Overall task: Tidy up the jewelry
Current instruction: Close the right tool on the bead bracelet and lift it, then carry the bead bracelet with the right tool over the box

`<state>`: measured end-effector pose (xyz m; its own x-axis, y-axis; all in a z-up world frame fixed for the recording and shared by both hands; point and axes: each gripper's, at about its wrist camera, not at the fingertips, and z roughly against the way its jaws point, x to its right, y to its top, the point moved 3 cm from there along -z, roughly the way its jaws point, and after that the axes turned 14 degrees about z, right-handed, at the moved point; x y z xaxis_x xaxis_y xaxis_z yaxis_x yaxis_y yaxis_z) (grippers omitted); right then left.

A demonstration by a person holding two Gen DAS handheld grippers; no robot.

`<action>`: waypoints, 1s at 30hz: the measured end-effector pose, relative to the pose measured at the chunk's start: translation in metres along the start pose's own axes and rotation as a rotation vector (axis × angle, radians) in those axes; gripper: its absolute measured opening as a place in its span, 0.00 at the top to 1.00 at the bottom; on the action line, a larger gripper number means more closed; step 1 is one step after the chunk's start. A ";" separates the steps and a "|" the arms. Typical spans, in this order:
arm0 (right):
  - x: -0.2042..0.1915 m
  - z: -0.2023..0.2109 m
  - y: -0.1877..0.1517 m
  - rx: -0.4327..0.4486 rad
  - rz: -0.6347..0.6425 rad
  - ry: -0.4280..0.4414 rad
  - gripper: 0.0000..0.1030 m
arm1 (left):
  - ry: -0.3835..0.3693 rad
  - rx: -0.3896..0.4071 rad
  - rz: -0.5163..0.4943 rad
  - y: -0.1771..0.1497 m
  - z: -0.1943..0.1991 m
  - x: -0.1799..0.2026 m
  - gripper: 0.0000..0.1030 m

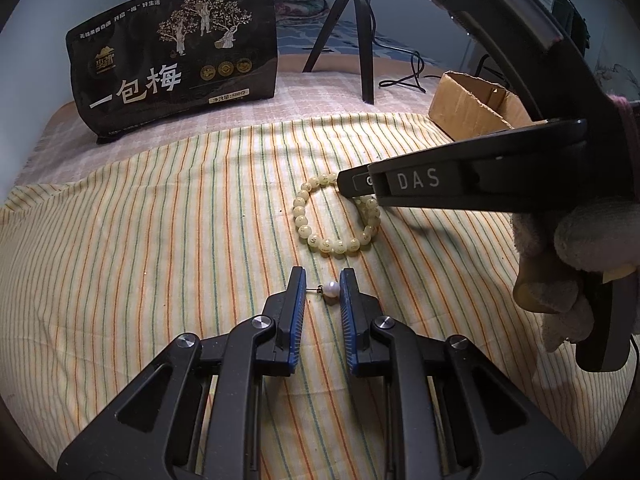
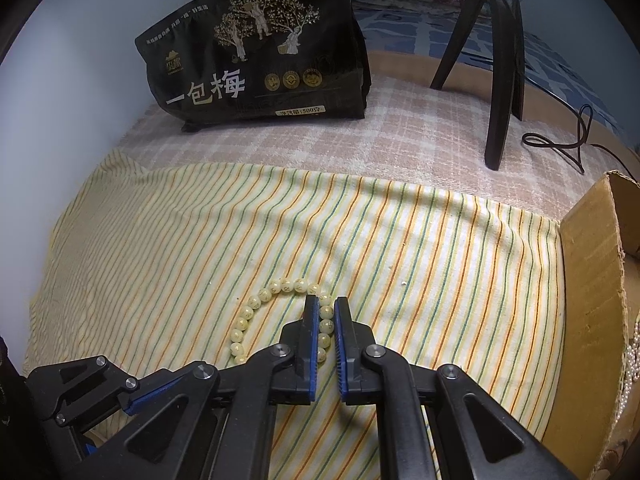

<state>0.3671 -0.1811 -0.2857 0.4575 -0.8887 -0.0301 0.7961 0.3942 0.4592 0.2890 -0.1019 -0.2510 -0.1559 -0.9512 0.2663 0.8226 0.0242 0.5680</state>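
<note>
A pearl earring [image 1: 331, 290] sits crosswise between the blue pads of my left gripper [image 1: 322, 277], just above the striped cloth [image 1: 160, 240]. Its post end meets the left pad and the pearl meets the right pad, so the gripper is shut on it. Beyond it lies a pale yellow bead bracelet [image 1: 316, 216] in a loop on the cloth. My right gripper [image 1: 349, 185] comes in from the right, held by a gloved hand [image 1: 580, 248]. In the right wrist view my right gripper [image 2: 326, 303] is shut on a run of the bracelet [image 2: 256, 304] beads.
A black snack bag [image 1: 172, 60] stands at the back left. A black tripod [image 1: 360, 40] and a looped cable [image 2: 568, 144] are at the back. An open cardboard box [image 2: 592, 264] at the right holds a pearl strand [image 2: 629, 360].
</note>
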 end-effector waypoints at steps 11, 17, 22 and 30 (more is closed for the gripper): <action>-0.011 0.025 -0.002 0.027 0.009 0.009 0.96 | 0.010 0.010 0.015 -0.009 0.022 -0.006 0.85; -0.018 0.044 -0.002 0.045 0.028 0.002 0.96 | 0.009 0.030 0.018 -0.008 0.041 -0.005 0.85; -0.025 0.062 -0.003 0.054 0.057 -0.013 0.96 | 0.005 0.049 0.016 -0.005 0.056 -0.002 0.85; -0.022 0.095 -0.010 0.080 0.065 -0.025 0.96 | -0.007 0.083 0.008 -0.001 0.080 0.007 0.85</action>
<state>0.3119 -0.1877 -0.2053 0.4960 -0.8680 0.0236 0.7305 0.4318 0.5291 0.2429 -0.0835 -0.1873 -0.1532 -0.9488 0.2764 0.7760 0.0576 0.6281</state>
